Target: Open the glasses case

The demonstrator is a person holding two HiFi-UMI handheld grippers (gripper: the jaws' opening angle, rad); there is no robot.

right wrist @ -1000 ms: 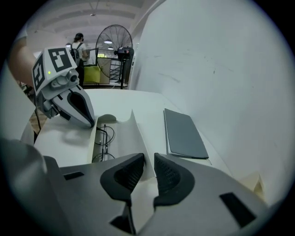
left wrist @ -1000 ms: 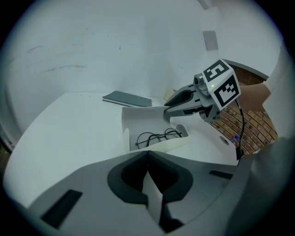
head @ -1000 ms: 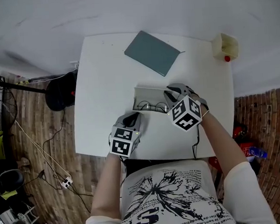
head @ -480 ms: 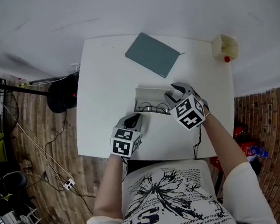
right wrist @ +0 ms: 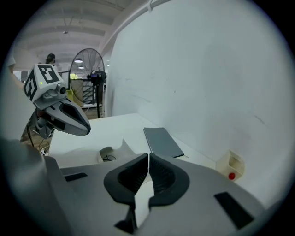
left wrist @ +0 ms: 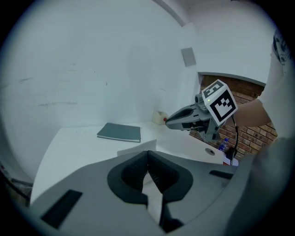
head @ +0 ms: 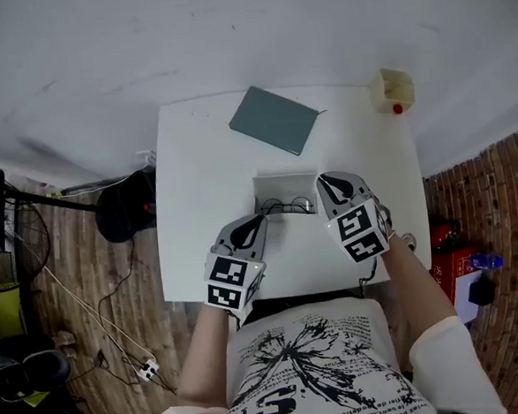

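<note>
Tabletop, white, is standing against a pale wall, with plank flooring lying to its left and brickwork to its right. The glasses case is lying open near the middle, spectacles showing inside. A grey-green notebook is lying behind it, and a cream box is sitting at the far right corner. Bare white is running along the left edge. The left gripper and right gripper are hovering just beside the case's ends, both with jaws together on nothing; the right's have just been closing.

The right tool draws back from the glasses case, its jaws just closed on nothing; the left tool seemingly rises too.
</note>
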